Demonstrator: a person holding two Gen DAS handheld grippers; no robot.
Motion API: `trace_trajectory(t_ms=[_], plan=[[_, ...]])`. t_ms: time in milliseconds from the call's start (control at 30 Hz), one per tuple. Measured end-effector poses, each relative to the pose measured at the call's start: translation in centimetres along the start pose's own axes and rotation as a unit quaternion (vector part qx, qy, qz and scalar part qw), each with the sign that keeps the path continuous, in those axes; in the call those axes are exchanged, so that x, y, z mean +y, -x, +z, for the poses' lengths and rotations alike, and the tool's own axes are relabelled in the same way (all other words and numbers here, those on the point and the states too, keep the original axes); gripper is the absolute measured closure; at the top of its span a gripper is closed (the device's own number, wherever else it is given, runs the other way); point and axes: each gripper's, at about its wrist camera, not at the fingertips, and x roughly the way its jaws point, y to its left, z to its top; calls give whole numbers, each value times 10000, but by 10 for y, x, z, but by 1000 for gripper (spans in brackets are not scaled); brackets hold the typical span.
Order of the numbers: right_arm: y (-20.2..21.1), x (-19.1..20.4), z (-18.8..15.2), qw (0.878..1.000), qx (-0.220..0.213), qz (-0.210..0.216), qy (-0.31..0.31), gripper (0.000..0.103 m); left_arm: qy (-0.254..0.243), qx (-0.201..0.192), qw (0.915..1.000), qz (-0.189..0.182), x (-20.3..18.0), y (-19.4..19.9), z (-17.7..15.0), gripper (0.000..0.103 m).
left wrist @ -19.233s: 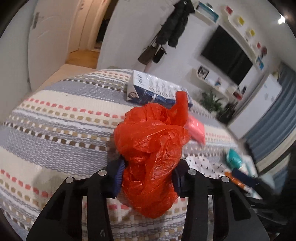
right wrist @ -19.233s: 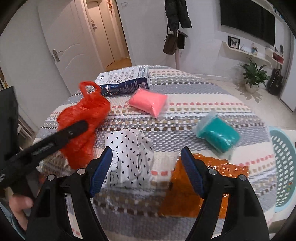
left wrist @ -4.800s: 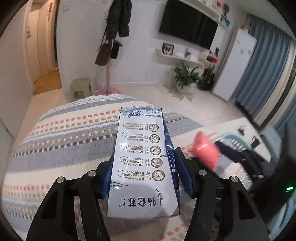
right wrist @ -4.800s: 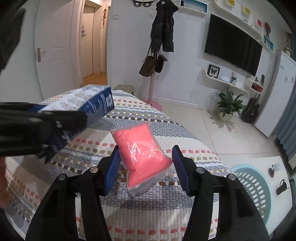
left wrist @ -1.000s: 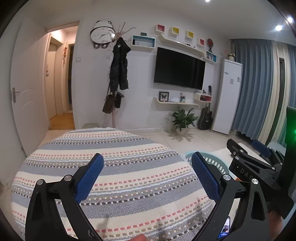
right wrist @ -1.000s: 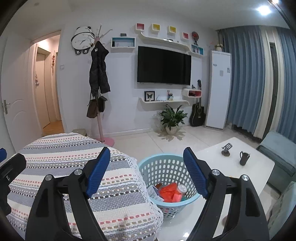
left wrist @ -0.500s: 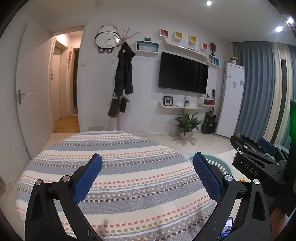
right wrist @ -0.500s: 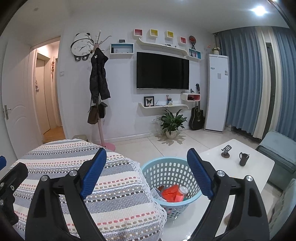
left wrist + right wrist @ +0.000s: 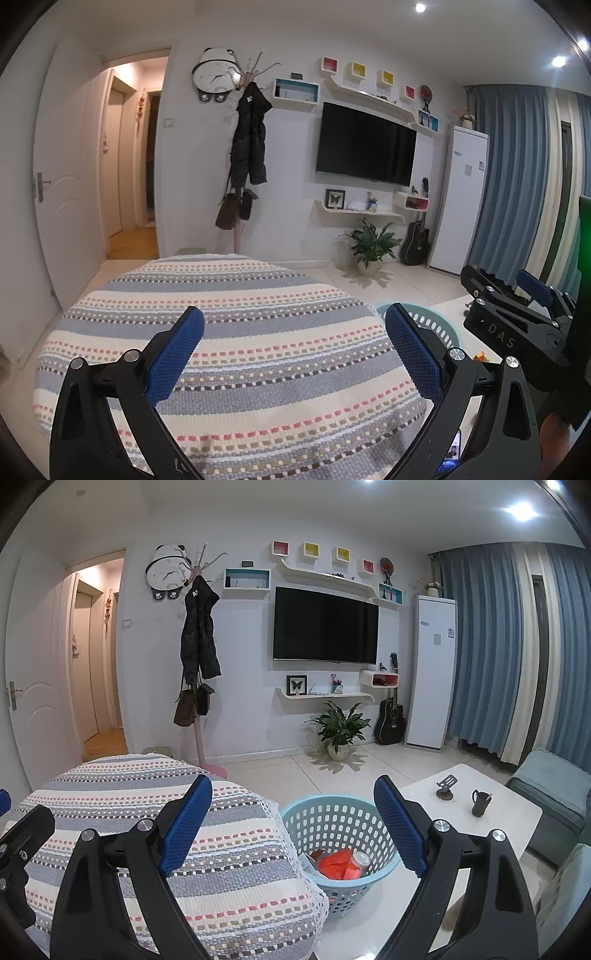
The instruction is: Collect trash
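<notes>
the left gripper [image 9: 294,325] is held above the striped cloth [image 9: 229,332] of a round table, its jaws spread wide with nothing between the blue pads [image 9: 173,354]. the right gripper [image 9: 291,797] is held the same way, jaws wide apart and empty, its left pad over the cloth's edge and its right pad over the basket [image 9: 332,823]. in the right view the blue basket is seen at 6 o'clock of the frame centre, standing on a white surface just beside the table's lace hem, at the table's 3 o'clock side. trash [image 9: 338,864] is seen inside it: red-orange plastic, a pale piece at the left, and a round lid-like thing at the right; more cannot be made out. in the left view only a part of the basket's rim [image 9: 428,325] is shown, at 4 o'clock, behind the right pad, and the right gripper's black body [image 9: 517,325] is seen at 3 o'clock. on the white low table [image 9: 509,812], at 3 o'clock of the basket, a dark cup [image 9: 480,803] and a small stand [image 9: 447,788] are set apart from each other. on the far wall a tv [image 9: 325,626] is hung at 12 o'clock, with a plant [image 9: 341,725] and a guitar [image 9: 389,716] below it, a coat [image 9: 199,635] on a rack at 10 o'clock, and blue curtains [image 9: 480,646] at 2 o'clock.
</notes>
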Motion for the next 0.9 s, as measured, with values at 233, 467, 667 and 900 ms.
trace_trajectory(t_ms=[233, 467, 667, 900], plan=[[0, 2, -2, 10000, 44, -19, 59, 17, 16, 40, 10000, -24, 1, 0, -3, 8], [1, 1, 0, 9999, 4, -98, 115, 17, 73, 95, 9999, -40, 6, -1, -6, 8], [-2, 0, -3, 9999, 94, -48, 82, 17, 74, 143, 9999, -42, 9, -2, -8, 8], [-4, -1, -3, 9998, 166, -77, 35, 17, 107, 173, 9998, -80, 9, 0, -9, 8]])
